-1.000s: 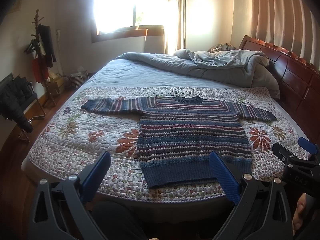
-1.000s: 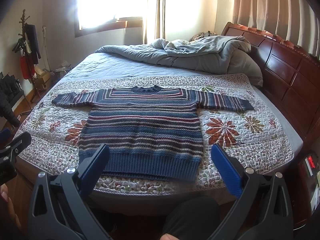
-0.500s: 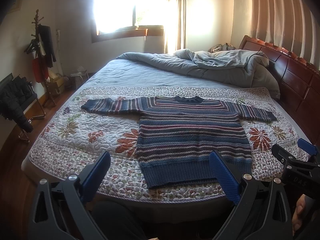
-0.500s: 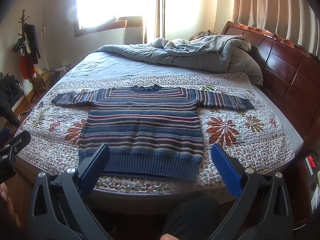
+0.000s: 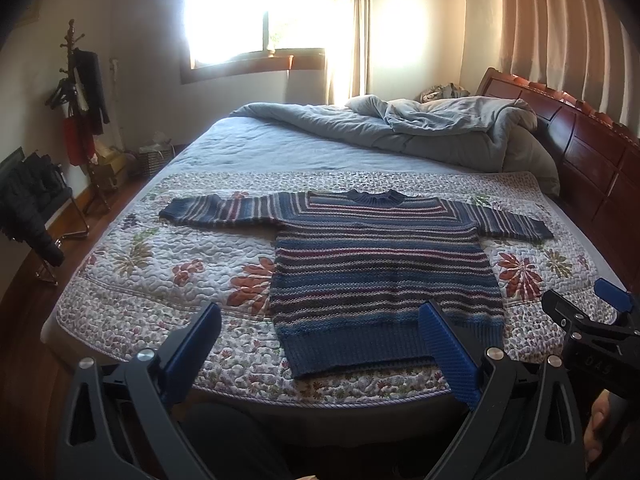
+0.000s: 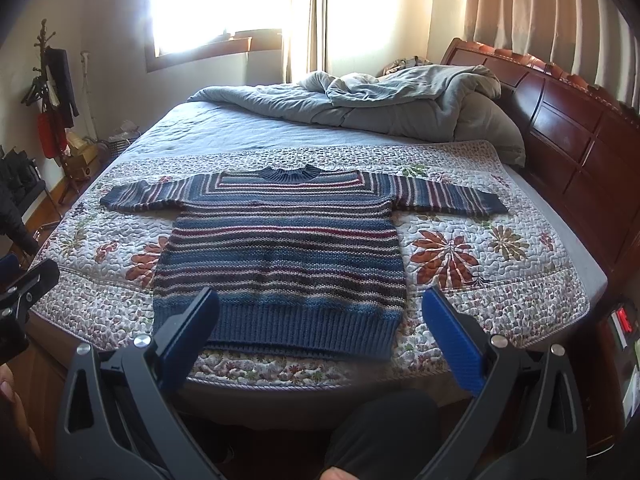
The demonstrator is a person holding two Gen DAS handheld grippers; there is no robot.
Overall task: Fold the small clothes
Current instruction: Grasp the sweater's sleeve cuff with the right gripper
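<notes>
The striped sweater (image 5: 380, 264) (image 6: 280, 248) lies flat and face up on the floral quilt (image 5: 168, 264) (image 6: 480, 280), which covers the near part of the bed (image 5: 280, 148) (image 6: 224, 124). Its long axis across the sleeves runs parallel to the near edge of the bed. Collar points toward the window (image 5: 240, 12) (image 6: 216, 0); the ribbed hem points toward the cameras and sits just inside the quilt's near border. Both sleeves are spread straight out from the body.

Partly hidden: in the left wrist view one blue finger covers a section of the hem; in the right wrist view a finger overlaps the hem's left corner. Stripe detail at mid-body is in shadow and hard to read.

The left gripper (image 5: 320, 344) and the right gripper (image 6: 320, 328) both hover in front of the near edge of the bed, jaws spread wide, holding nothing, clear of the sweater. The right gripper shows again at the right edge of the left wrist view, cut off by the frame.

Beyond the sweater, a rumpled grey duvet (image 5: 420, 128) (image 6: 380, 104) is heaped against the wooden headboard (image 5: 592, 152) (image 6: 560, 112). A coat stand (image 5: 80, 92) (image 6: 52, 92) stands left of the bed. The window is overexposed.
</notes>
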